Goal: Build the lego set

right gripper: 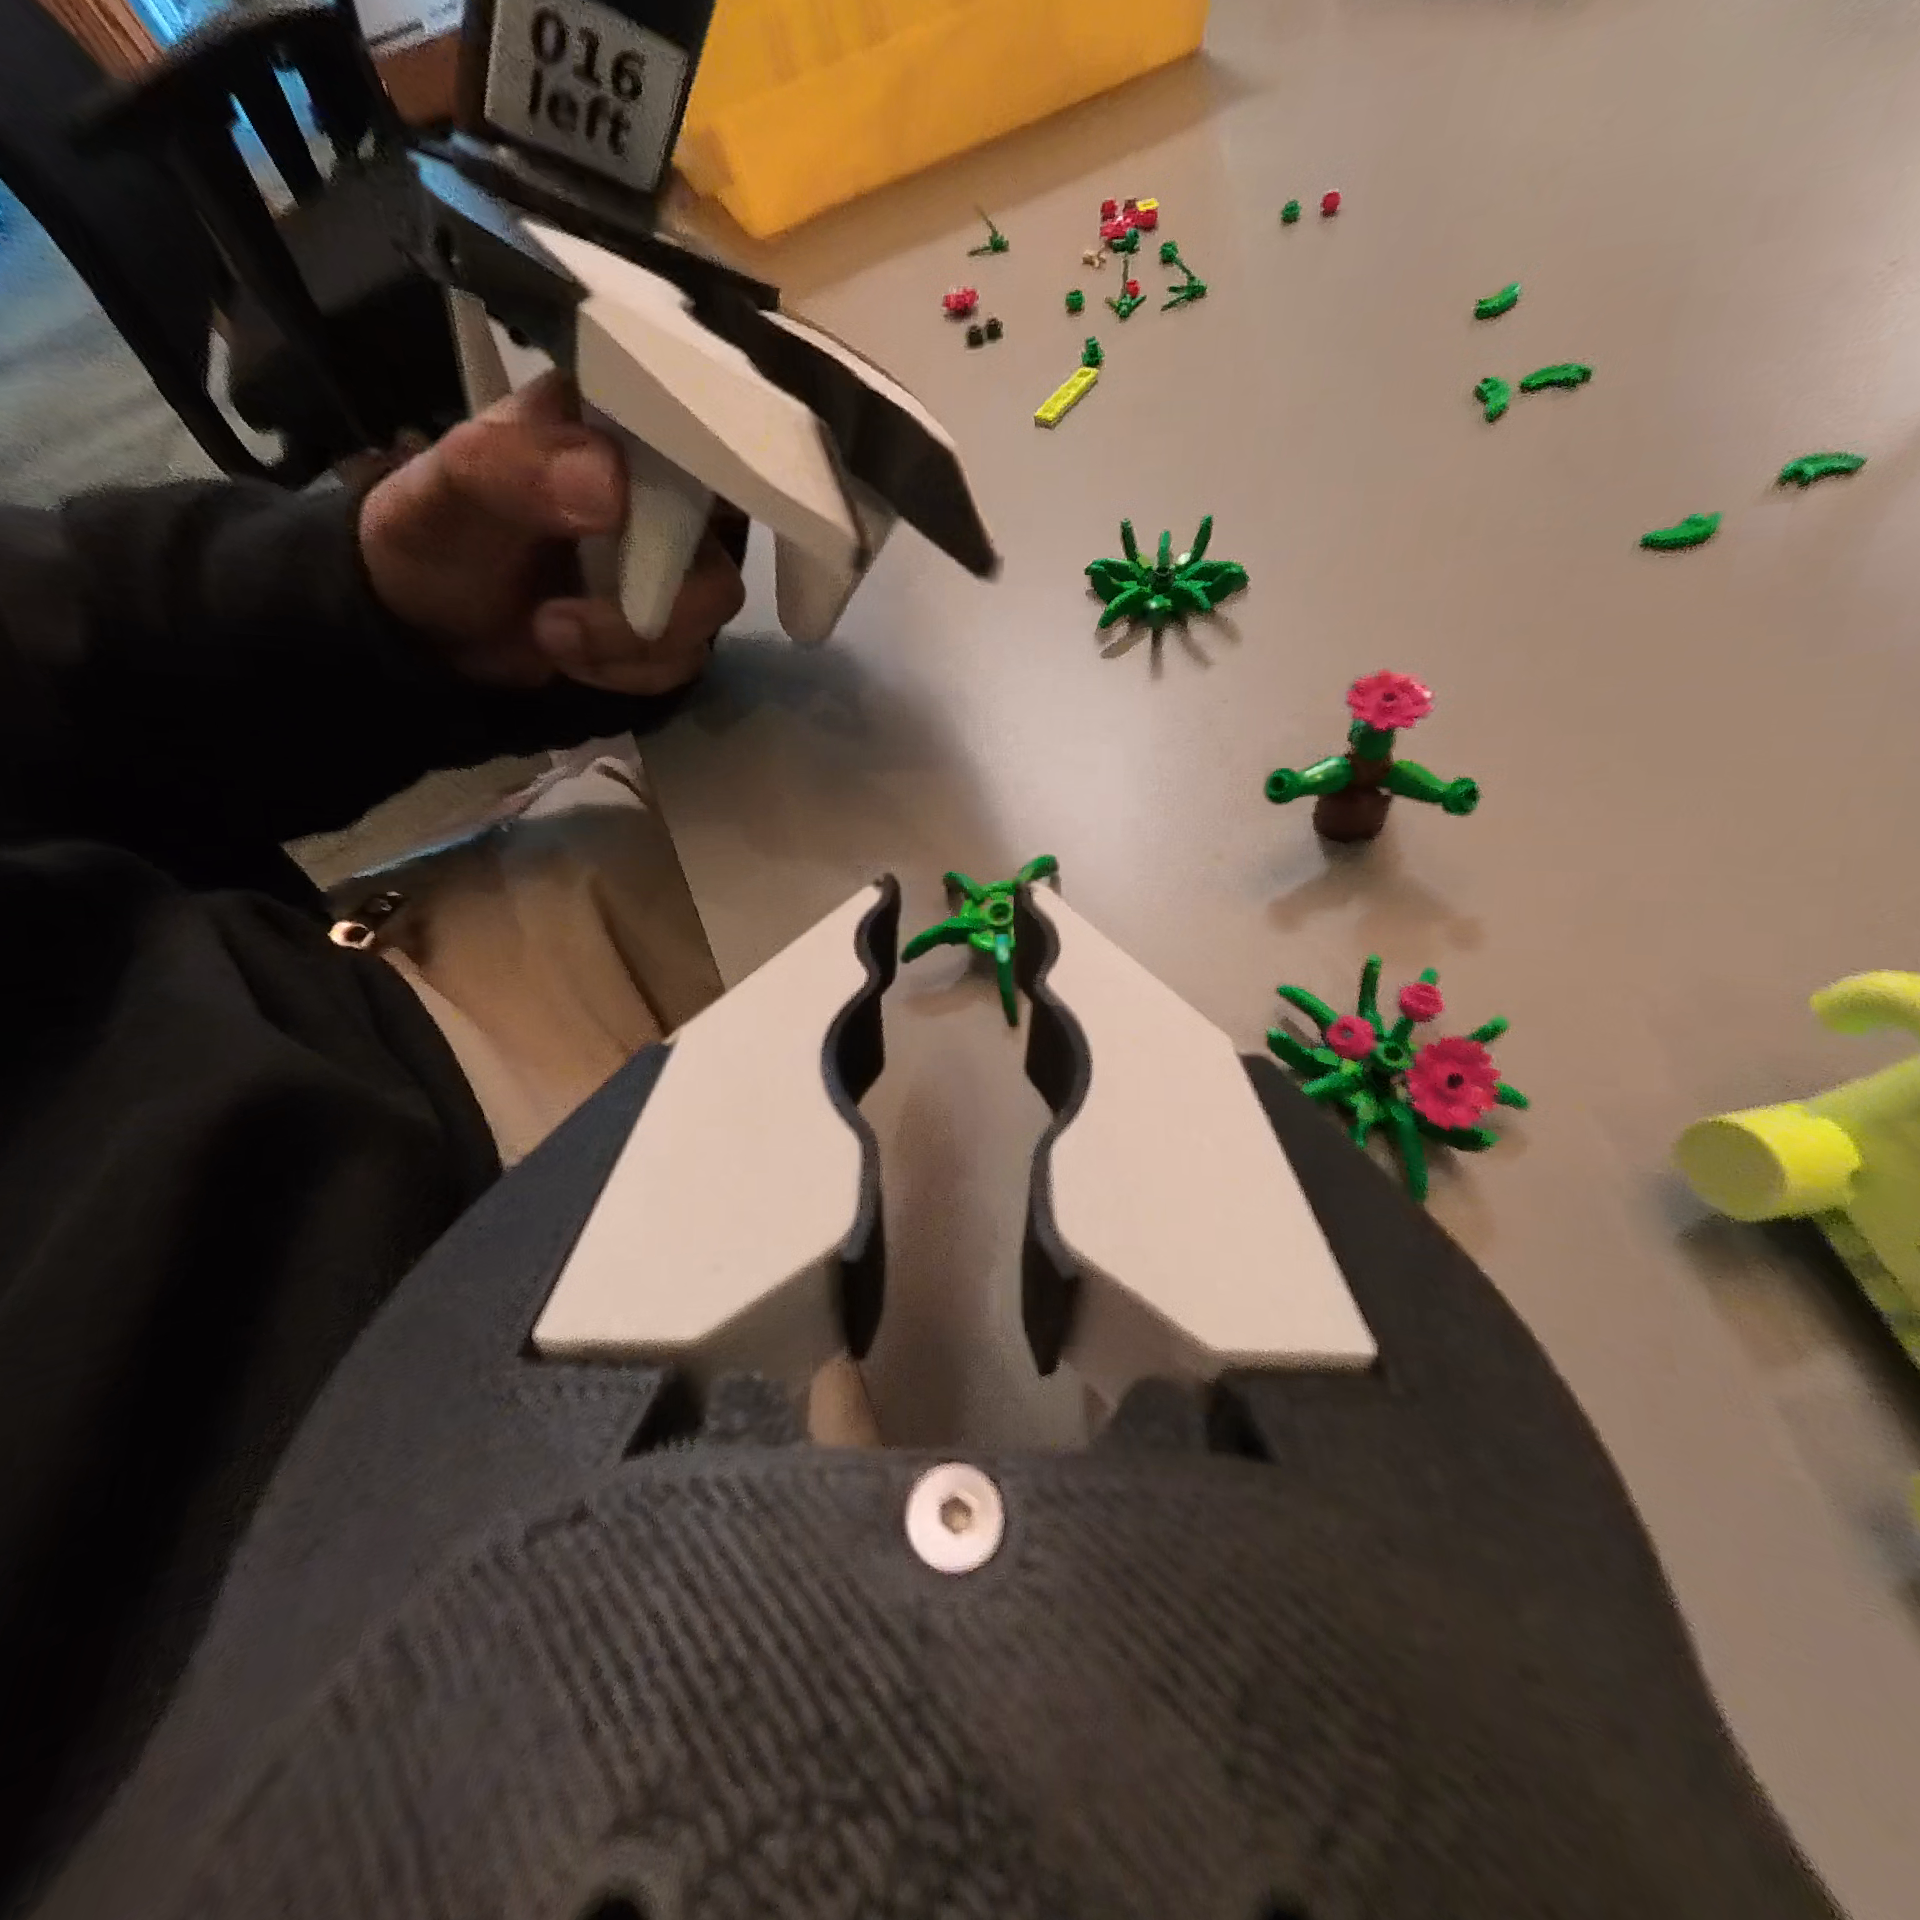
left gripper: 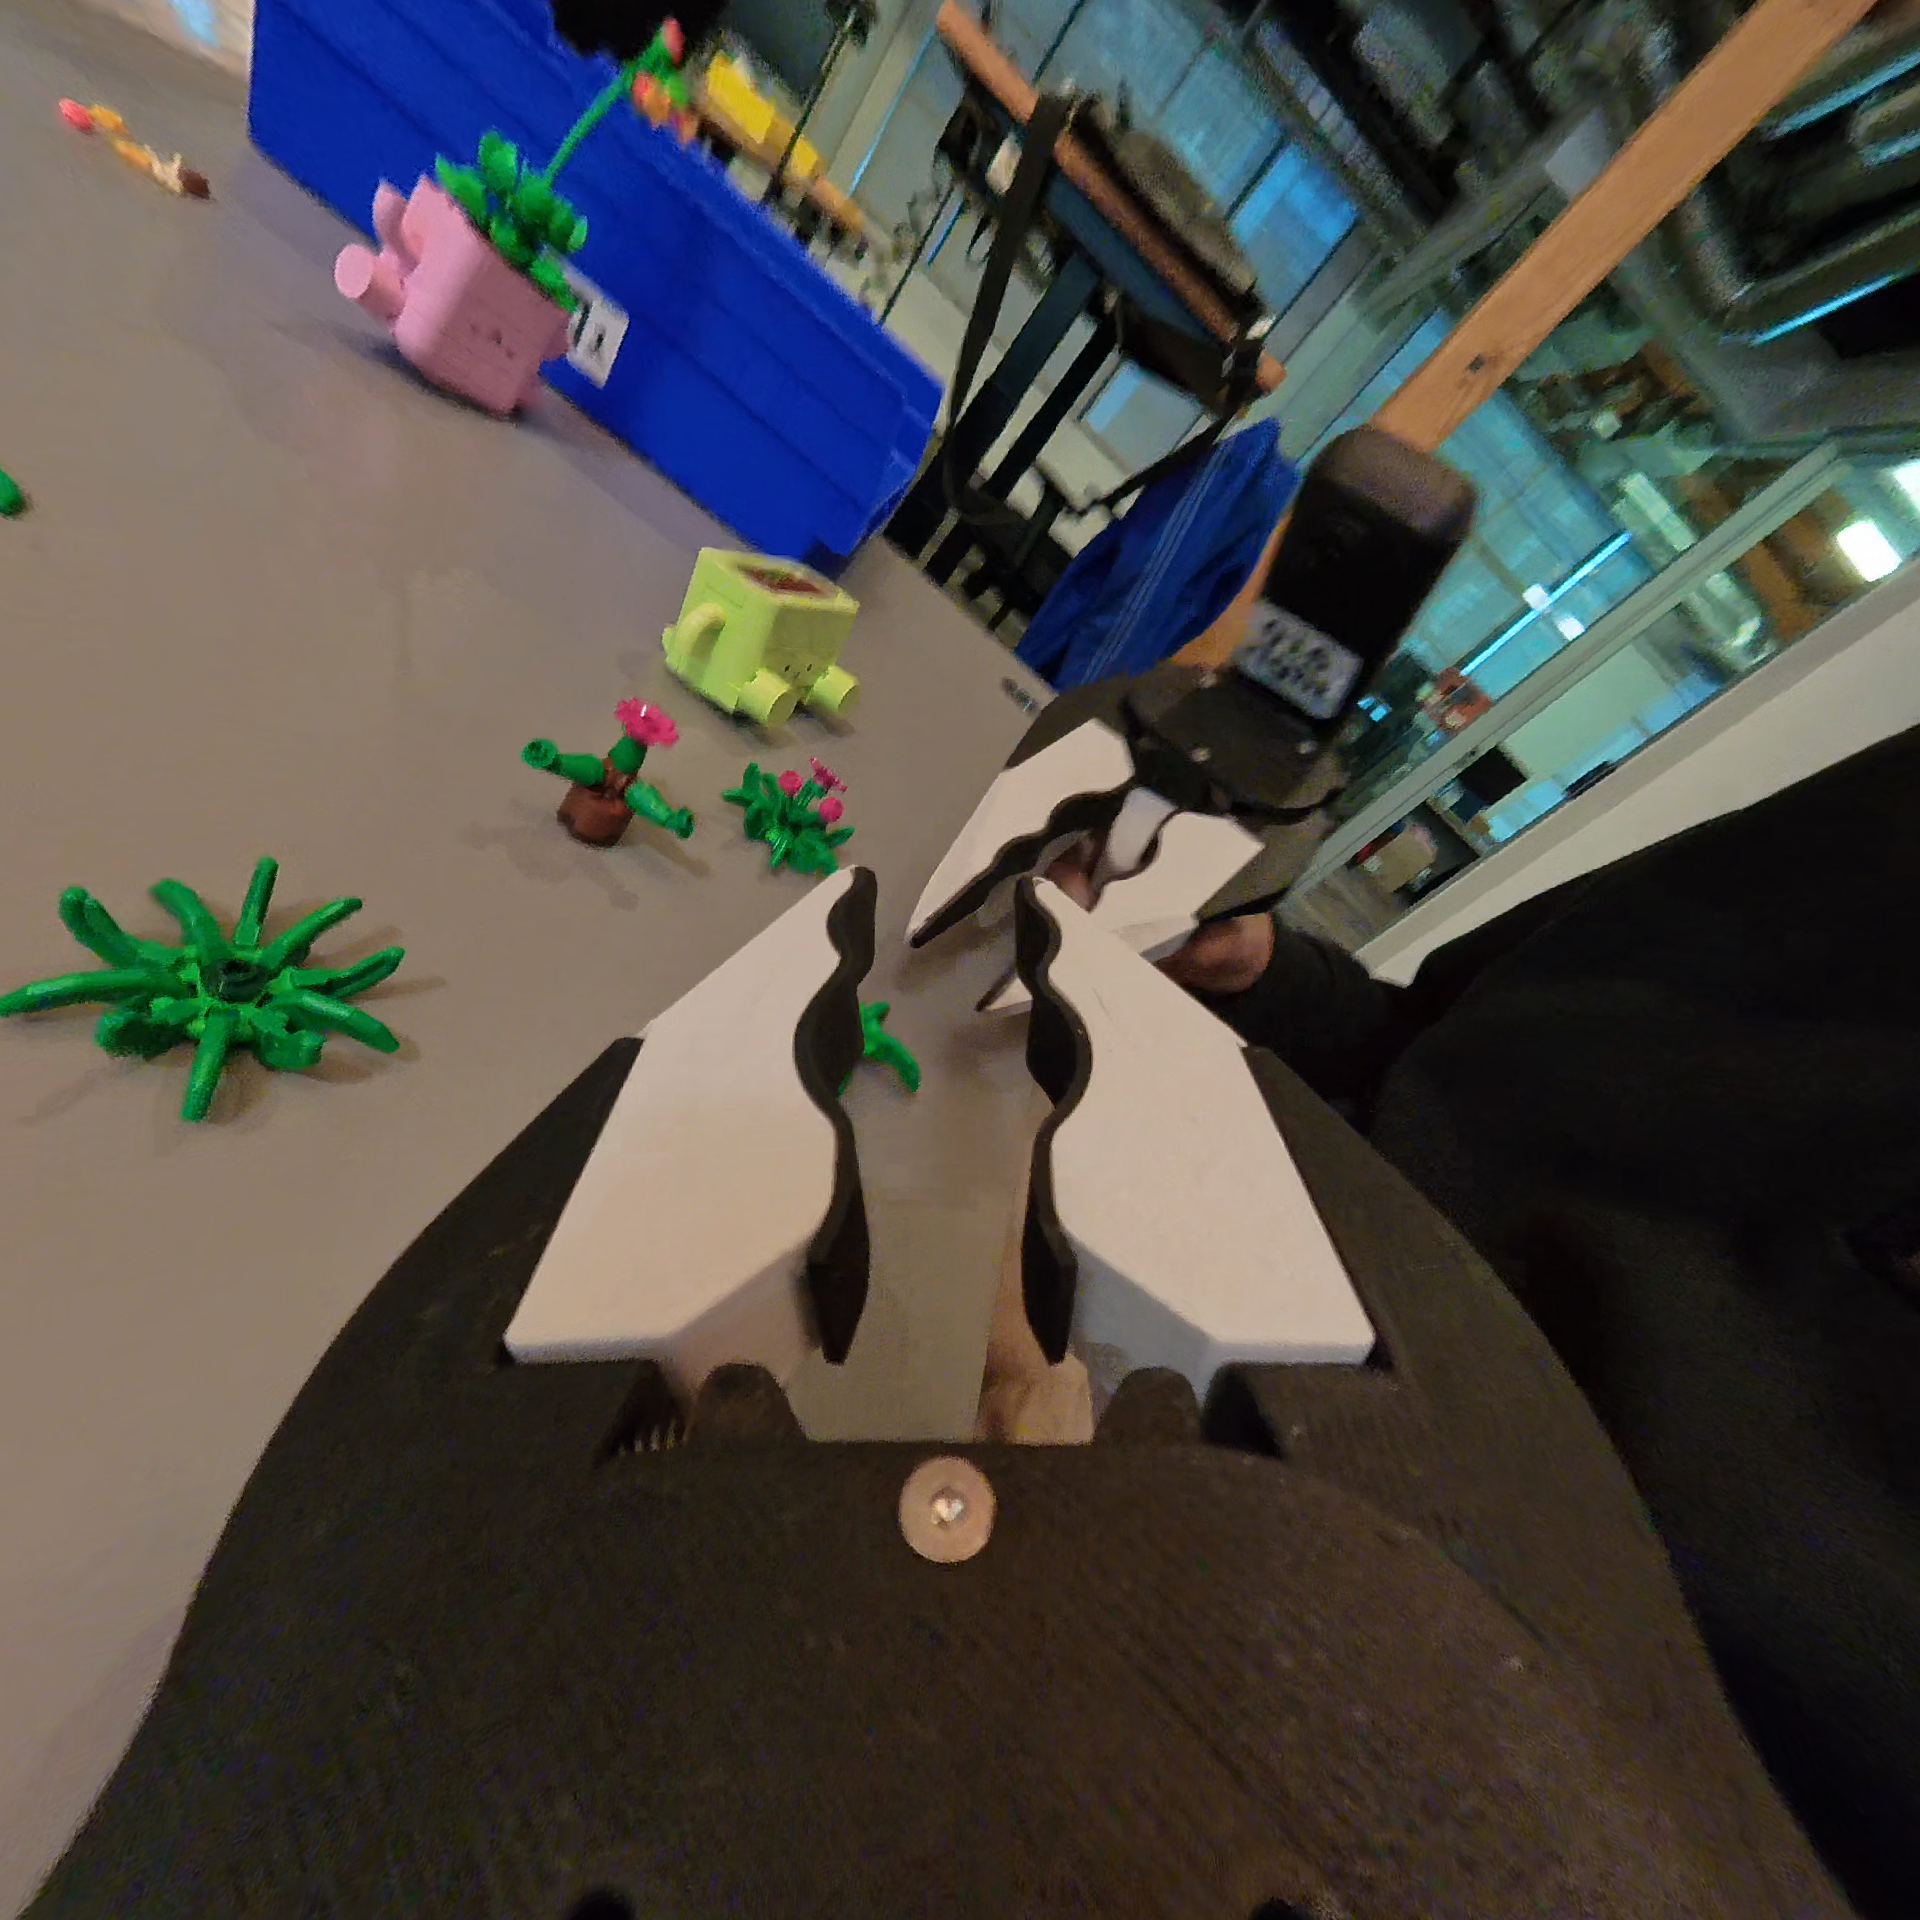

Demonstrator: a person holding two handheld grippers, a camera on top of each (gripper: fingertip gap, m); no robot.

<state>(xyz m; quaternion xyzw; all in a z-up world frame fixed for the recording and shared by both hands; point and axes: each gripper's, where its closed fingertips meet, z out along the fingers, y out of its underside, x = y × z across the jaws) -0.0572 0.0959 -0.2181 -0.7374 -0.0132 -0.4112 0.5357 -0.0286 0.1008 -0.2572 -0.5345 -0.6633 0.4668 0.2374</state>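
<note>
Left gripper (left gripper: 940, 904) parted by a narrow gap, holding nothing, above grey table (left gripper: 312, 727). Small green leaf sprig (right gripper: 987, 925) at twelve o'clock of right gripper (right gripper: 961, 894), just between its tips (contact unclear), fingers narrowly apart. Lime pot (left gripper: 764, 634) at eleven o'clock in left view, pink pot (left gripper: 457, 281) farther at ten.

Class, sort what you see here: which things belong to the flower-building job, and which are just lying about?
Job:
small green sprig
right tool
left tool
lime pot
pink pot
brown-potted flower

Lying about:
blue bin
yellow bin
blue jacket
</note>
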